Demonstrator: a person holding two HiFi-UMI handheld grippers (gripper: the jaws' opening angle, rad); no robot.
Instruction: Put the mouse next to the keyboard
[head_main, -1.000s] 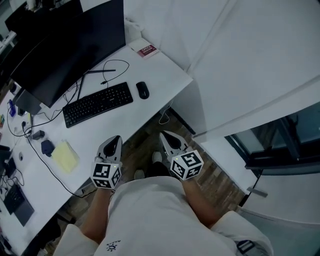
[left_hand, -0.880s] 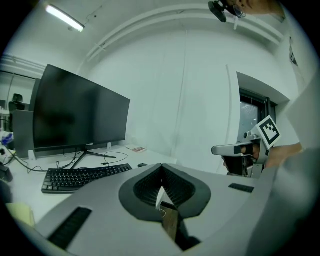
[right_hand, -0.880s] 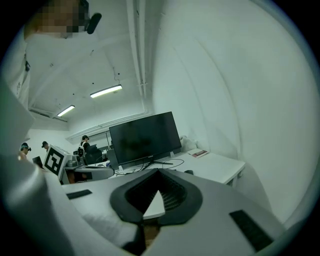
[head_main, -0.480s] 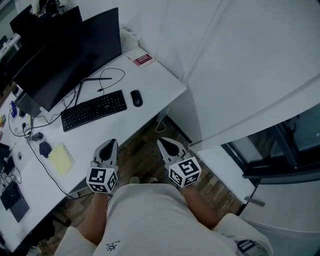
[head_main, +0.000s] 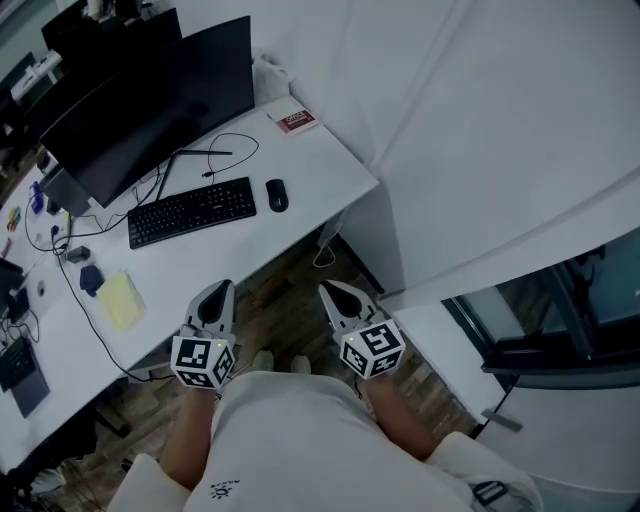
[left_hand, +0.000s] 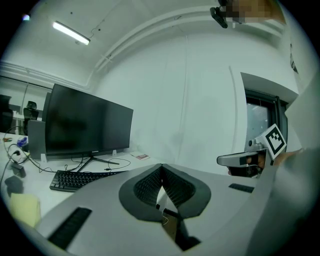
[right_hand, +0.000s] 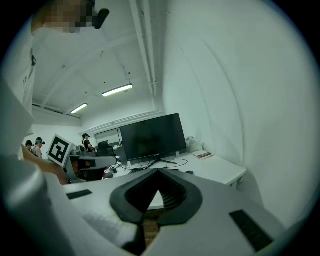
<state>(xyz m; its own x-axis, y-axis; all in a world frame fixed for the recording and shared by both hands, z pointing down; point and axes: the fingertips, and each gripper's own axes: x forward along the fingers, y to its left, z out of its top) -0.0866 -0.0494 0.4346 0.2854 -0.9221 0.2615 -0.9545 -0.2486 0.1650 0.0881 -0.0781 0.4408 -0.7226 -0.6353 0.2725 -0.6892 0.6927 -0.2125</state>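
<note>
Beside keyboard (head_main: 192, 212), mouse (head_main: 277, 195), plainest in head view

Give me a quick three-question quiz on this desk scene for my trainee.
1. Which thing lies nearest the mouse? A) keyboard B) yellow pad C) red card
2. True or false: the left tongs hold the mouse.
3. Fill in: the right tongs are ___ and empty.
Key: 1 A; 2 false; 3 shut.
</note>
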